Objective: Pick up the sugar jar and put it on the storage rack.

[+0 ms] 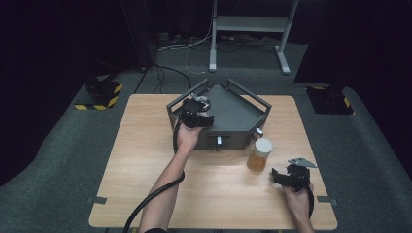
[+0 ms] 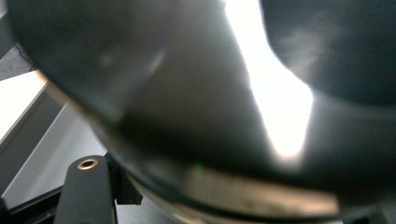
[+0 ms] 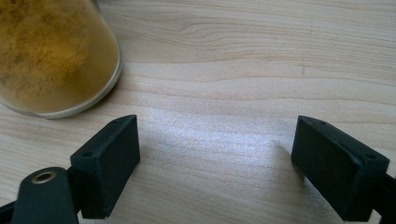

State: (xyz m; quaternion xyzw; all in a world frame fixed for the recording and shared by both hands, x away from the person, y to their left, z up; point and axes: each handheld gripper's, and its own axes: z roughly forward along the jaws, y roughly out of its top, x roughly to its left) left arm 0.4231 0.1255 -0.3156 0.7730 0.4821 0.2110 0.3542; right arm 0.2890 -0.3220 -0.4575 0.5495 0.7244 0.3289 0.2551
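Note:
My left gripper (image 1: 199, 110) is over the front left corner of a grey angular box (image 1: 238, 114) at the table's far middle. It is shut on a dark round object (image 2: 187, 107), which is too close and blurred in the left gripper view to name; one black finger (image 2: 86, 191) shows beneath it. A jar of orange-yellow powder (image 1: 260, 155) with a white lid stands in front of the box's right side. My right gripper (image 1: 276, 175) rests low near the front right of the table, open and pointing left towards the jar (image 3: 51, 56). Bare wood lies between the right gripper's (image 3: 217, 140) jaws.
The box has raised rails along its sides and a small metal knob (image 1: 218, 141) on its front face. The wooden table (image 1: 145, 160) has bare room at the left and front. A metal stand (image 1: 250, 29) is on the dark floor beyond.

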